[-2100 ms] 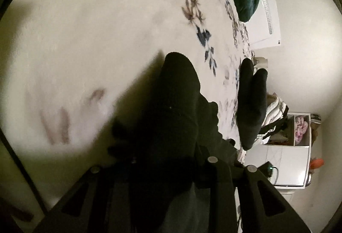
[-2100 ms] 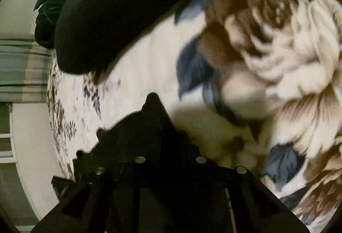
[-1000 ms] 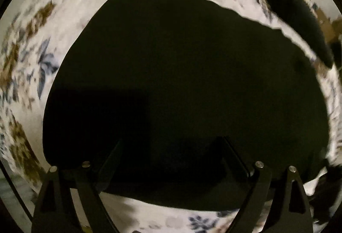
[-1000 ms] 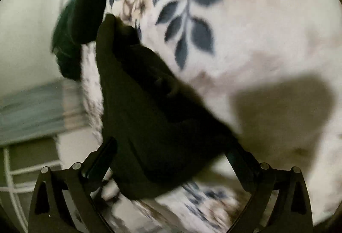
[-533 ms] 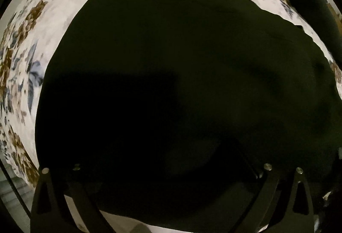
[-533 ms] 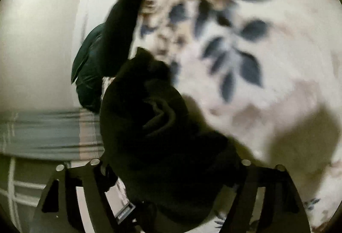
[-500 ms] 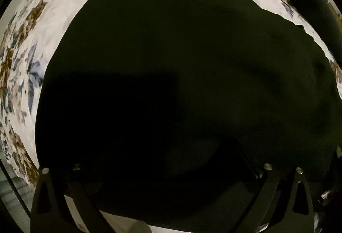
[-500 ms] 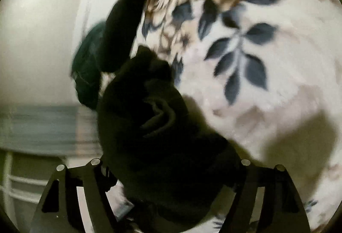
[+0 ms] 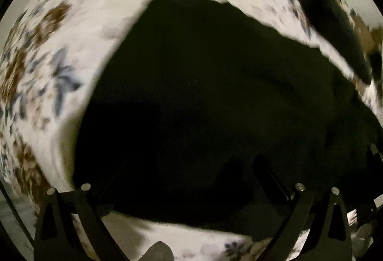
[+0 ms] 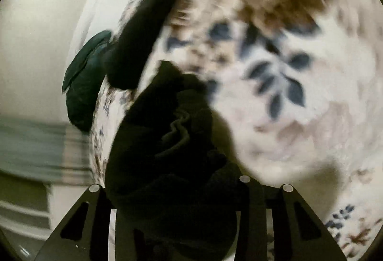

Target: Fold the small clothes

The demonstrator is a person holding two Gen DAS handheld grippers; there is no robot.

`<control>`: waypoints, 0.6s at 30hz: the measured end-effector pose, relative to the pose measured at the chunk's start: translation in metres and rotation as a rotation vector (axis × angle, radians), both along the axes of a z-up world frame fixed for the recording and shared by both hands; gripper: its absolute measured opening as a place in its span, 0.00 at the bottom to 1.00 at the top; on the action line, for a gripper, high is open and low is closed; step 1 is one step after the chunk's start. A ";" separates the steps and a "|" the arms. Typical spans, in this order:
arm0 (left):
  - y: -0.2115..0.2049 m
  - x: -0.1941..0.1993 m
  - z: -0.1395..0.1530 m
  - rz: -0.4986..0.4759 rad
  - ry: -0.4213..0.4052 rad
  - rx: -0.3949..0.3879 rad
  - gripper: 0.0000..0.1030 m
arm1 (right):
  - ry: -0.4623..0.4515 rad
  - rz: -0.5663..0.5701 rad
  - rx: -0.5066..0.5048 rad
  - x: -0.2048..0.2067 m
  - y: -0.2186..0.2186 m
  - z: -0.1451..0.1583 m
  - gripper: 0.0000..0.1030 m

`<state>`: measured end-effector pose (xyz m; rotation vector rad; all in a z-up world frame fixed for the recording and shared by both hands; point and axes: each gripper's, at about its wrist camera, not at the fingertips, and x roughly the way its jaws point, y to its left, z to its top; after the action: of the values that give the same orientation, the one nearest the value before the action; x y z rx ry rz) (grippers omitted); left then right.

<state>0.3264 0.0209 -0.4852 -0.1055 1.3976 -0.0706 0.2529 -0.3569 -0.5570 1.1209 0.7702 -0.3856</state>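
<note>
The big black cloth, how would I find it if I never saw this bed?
Look at the bedspread, white with blue and brown flowers. Spread across its middle, right in front of the left hand-held gripper, lies the big black cloth. It is far wider than the narrow black piece lying apart near the bed's far edge.

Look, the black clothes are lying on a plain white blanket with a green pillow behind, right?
Not plain. The right wrist view shows the blanket printed with blue leaves and brown flowers. The black clothes do lie on it, and the green pillow is behind.
</note>
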 end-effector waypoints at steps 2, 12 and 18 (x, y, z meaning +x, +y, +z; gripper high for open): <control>0.029 -0.012 0.016 0.067 -0.025 -0.024 1.00 | 0.008 0.094 -0.114 0.021 0.027 0.027 0.38; 0.189 -0.071 0.037 0.388 -0.102 -0.008 1.00 | 0.065 0.930 -0.685 0.108 0.299 0.049 0.37; 0.235 -0.091 0.028 0.471 -0.071 -0.016 1.00 | 0.138 1.174 -0.884 0.084 0.383 0.001 0.38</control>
<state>0.2353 0.2560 -0.4577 -0.4382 1.2707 0.3034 0.3369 0.0261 -0.5559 -0.2661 1.0851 0.2132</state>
